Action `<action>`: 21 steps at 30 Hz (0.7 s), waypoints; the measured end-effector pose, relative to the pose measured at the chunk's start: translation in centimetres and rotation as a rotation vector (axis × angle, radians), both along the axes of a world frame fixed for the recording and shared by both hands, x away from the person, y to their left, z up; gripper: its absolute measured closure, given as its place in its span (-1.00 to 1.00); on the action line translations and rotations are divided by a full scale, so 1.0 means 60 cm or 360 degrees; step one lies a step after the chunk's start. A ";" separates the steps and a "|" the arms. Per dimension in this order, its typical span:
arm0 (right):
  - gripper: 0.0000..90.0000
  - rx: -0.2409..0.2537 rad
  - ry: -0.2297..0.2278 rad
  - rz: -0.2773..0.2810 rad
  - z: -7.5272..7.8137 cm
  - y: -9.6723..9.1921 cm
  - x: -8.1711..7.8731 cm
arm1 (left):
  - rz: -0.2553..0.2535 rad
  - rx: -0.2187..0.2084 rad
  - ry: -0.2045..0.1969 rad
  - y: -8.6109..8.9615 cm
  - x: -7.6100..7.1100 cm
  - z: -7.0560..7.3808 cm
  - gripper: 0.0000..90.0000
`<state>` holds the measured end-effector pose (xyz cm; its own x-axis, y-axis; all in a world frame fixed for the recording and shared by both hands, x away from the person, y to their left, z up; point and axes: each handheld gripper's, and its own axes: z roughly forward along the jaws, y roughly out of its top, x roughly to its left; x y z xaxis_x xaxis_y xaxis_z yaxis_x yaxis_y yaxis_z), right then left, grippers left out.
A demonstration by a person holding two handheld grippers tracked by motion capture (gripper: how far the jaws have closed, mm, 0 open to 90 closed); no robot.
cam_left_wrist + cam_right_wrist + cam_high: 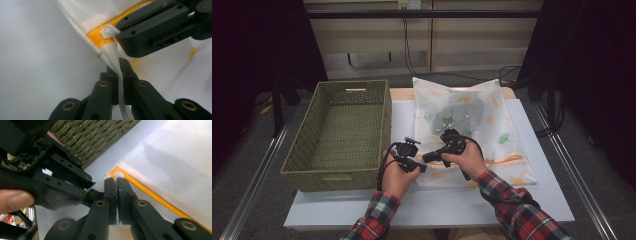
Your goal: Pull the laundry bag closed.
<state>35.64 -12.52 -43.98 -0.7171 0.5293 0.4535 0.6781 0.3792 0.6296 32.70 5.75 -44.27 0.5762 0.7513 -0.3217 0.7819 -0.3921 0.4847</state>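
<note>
A white mesh bag (499, 117) printed with leaves lies on the table, with a grey garment (459, 117) inside it. An orange zip (150, 192) runs along its near edge. My left gripper (423, 169) is shut on a pinched fold of the bag's corner (112, 53), seen between its own jaws in the left gripper view (119, 67). My right gripper (426, 157) meets it from the right, shut on the small white tab (108, 31) at the zip's end. In the right gripper view its jaws (117, 181) stand pressed together at the orange end of the zip.
A woven green basket (384, 125) stands left of the bag with nothing in it; its wall (95, 135) is close behind the left gripper. The white table top (537, 200) has bare room at the front and right. Dark curtains and metal rails border the table.
</note>
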 end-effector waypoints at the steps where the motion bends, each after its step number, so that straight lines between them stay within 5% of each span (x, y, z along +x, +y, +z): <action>1: 0.92 -0.0007 -0.0010 0.0003 -0.001 0.001 0.000 | -0.0001 0.0000 -0.0001 0.000 0.000 0.000 0.97; 11: 1.00 -0.0067 -0.0030 -0.0004 -0.007 0.008 0.003 | -0.0001 0.0003 0.0003 0.000 0.001 0.000 0.97; 13: 1.00 -0.0099 0.0023 -0.0016 -0.007 0.009 0.002 | -0.0003 0.0004 0.0005 0.001 0.001 -0.001 0.97; 21: 1.00 -0.0109 0.0030 -0.0024 -0.003 0.002 0.000 | 0.0027 0.0021 0.0018 0.002 0.003 -0.001 0.82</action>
